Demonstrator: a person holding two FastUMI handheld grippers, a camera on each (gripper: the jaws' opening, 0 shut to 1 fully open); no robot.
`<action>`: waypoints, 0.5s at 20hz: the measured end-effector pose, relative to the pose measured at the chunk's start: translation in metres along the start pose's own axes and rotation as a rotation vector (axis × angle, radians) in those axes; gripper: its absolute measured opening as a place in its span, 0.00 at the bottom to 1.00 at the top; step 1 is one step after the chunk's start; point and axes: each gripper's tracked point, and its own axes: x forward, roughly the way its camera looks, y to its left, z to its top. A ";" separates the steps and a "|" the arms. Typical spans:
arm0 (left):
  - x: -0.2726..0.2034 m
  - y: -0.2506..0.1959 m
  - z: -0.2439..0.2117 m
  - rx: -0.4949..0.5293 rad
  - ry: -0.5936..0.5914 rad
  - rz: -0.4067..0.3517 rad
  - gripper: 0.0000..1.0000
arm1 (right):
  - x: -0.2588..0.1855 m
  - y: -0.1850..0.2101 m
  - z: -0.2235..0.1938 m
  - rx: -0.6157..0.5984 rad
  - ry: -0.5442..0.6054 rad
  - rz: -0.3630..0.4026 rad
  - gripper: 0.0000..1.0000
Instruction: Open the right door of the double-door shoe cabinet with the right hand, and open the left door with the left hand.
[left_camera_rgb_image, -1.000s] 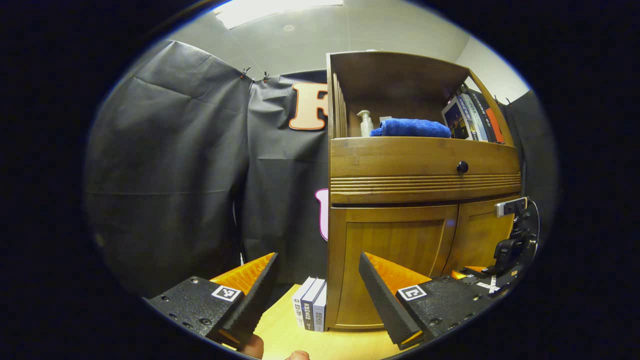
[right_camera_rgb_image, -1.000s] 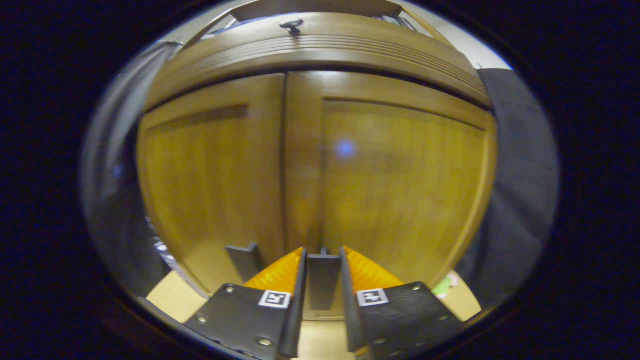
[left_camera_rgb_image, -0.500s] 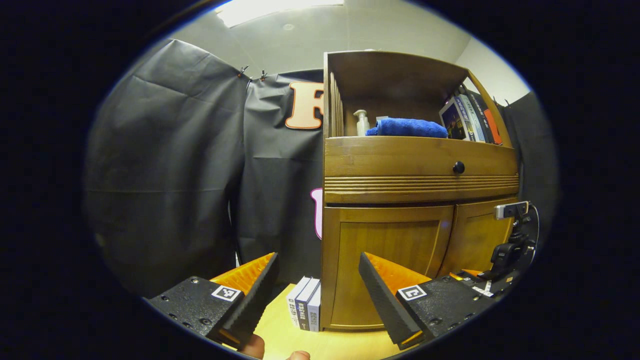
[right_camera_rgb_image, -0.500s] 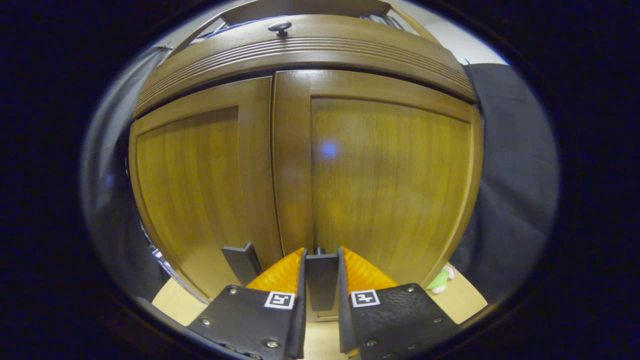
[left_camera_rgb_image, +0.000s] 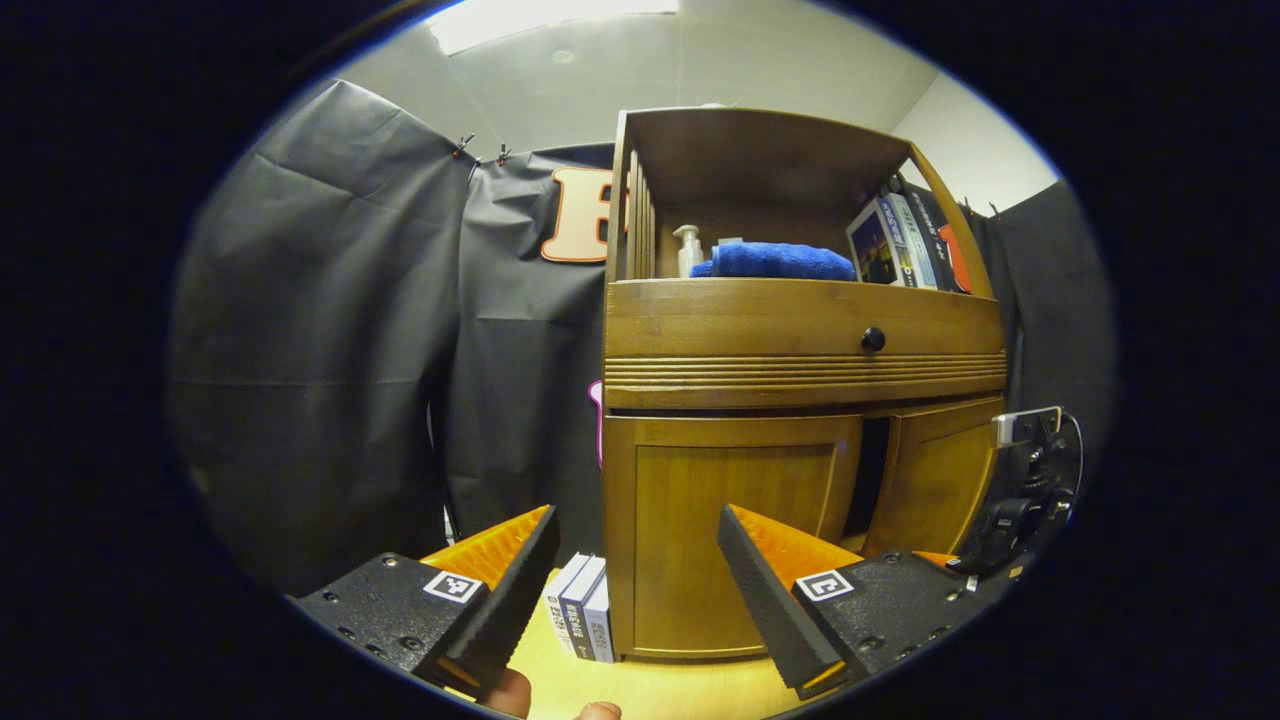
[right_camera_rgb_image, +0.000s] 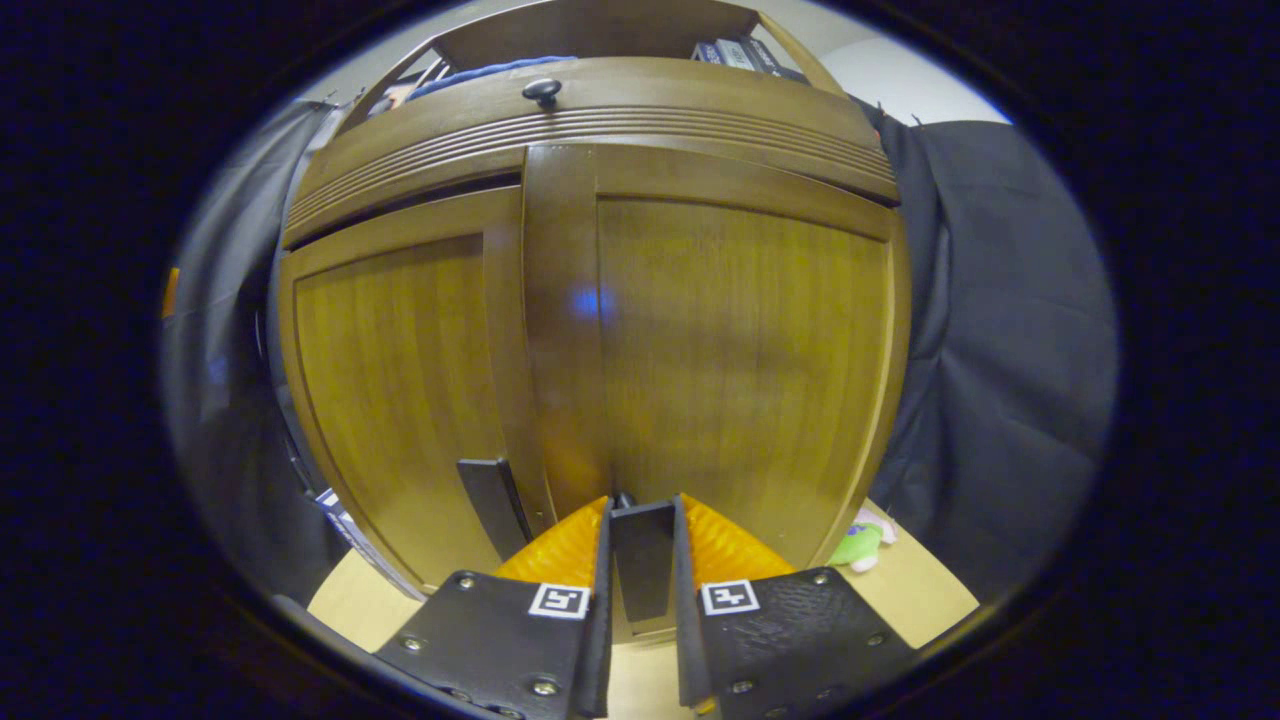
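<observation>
We see the right door (right_camera_rgb_image: 740, 350) of the shoe cabinet (left_camera_rgb_image: 800, 330) swung a little out from the cabinet front, with a dark gap between it and the left door (left_camera_rgb_image: 735, 530) in the left gripper view. At the bottom of the right door there is a dark flat handle (right_camera_rgb_image: 642, 555), and the right gripper (right_camera_rgb_image: 642, 560) pinches it: both fingers press on its two sides. The left door is flush with the cabinet, and its own dark handle (right_camera_rgb_image: 492, 505) stands free just beside the held one.

The left gripper (left_camera_rgb_image: 635, 570) is well apart from the cabinet, in front of the left door, with its jaws spread wide and nothing between them. Fingertips of a hand (left_camera_rgb_image: 515, 693) show at the lower edge of this view.

Above the doors we see a drawer with a round black knob (left_camera_rgb_image: 873, 339). On the open shelf over it lie a blue towel (left_camera_rgb_image: 775, 261), a pump bottle (left_camera_rgb_image: 688, 250) and leaning books (left_camera_rgb_image: 895, 245). Some more books (left_camera_rgb_image: 583, 620) stand on the light wooden table (left_camera_rgb_image: 660, 690), touching the left side of the cabinet.
</observation>
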 end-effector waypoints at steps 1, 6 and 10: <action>-0.001 -0.003 0.000 0.001 -0.001 -0.008 0.97 | -0.003 -0.002 -0.001 0.003 0.001 -0.001 0.27; -0.005 -0.015 -0.001 -0.002 0.000 -0.037 0.96 | -0.021 -0.011 -0.004 0.009 0.003 -0.006 0.26; -0.006 -0.027 -0.004 -0.015 0.008 -0.065 0.97 | -0.031 -0.019 -0.006 0.016 0.008 -0.012 0.26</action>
